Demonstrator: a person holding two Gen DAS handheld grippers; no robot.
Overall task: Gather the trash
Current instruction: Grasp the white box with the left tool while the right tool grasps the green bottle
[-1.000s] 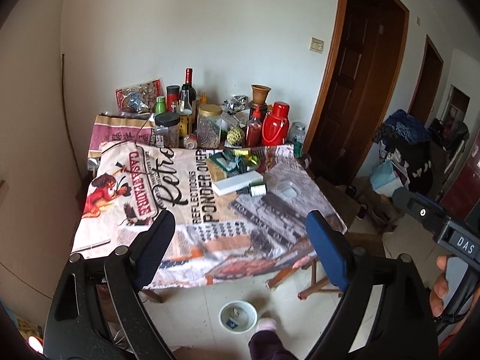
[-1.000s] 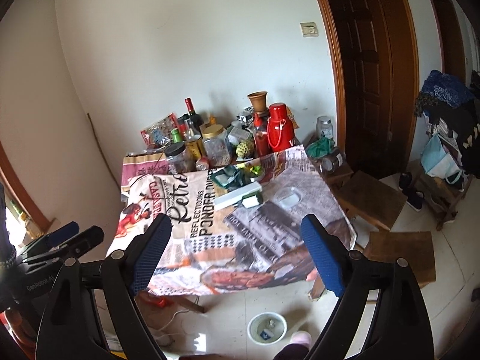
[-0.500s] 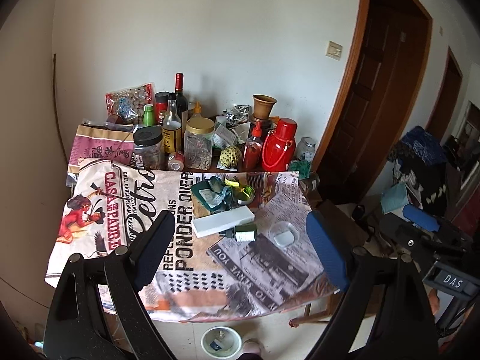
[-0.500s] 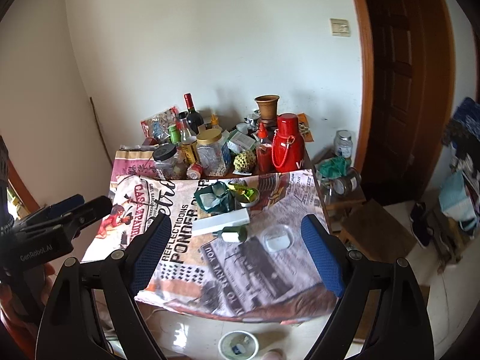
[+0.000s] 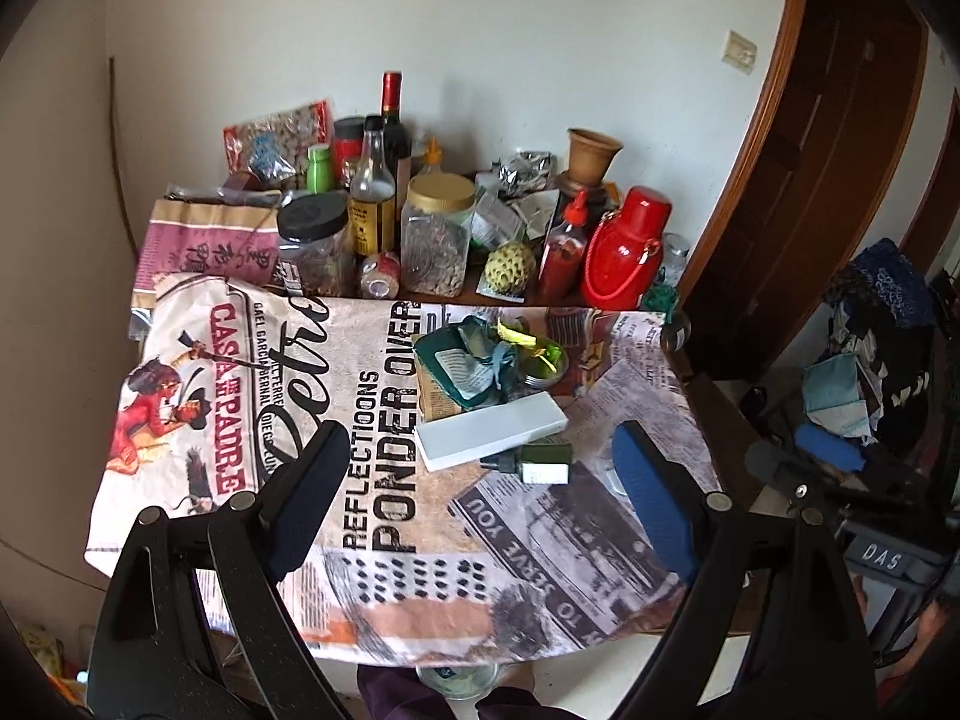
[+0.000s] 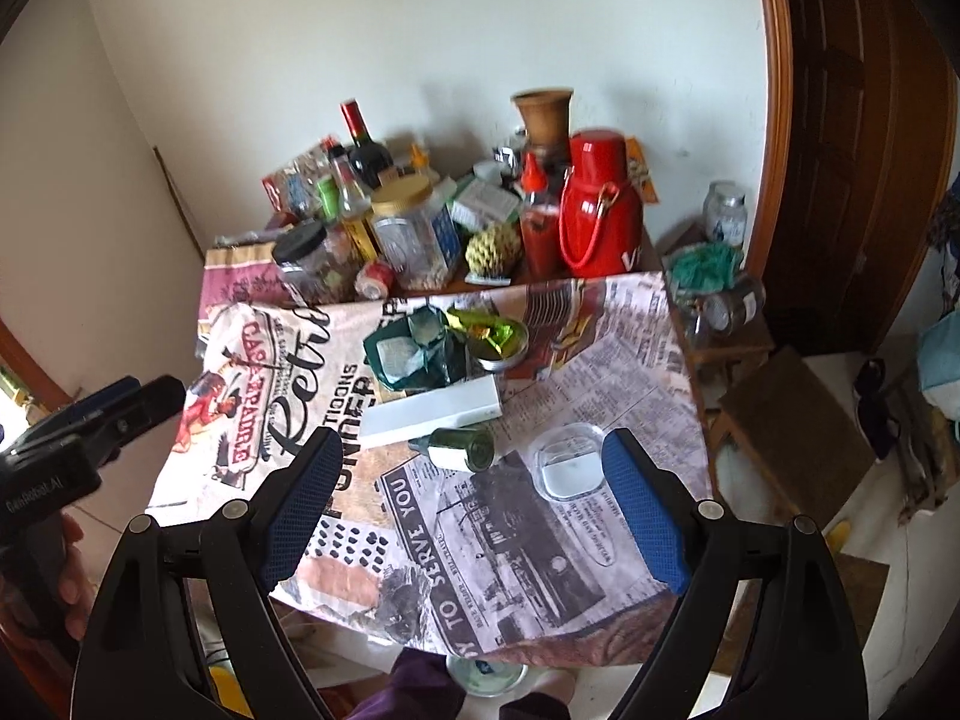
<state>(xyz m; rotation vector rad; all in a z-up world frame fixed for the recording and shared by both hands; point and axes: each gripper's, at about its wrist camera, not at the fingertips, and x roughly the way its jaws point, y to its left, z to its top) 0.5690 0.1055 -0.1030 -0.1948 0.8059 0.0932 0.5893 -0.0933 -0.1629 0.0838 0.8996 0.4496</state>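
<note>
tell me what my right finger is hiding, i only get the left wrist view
Observer: A clear tub lies on the cloth, just right of the green bottle and apart from it.
Operator: ok and is the right gripper free, i see it side-on only
Observer: Yes. The right gripper is open, with nothing between its fingers.
</note>
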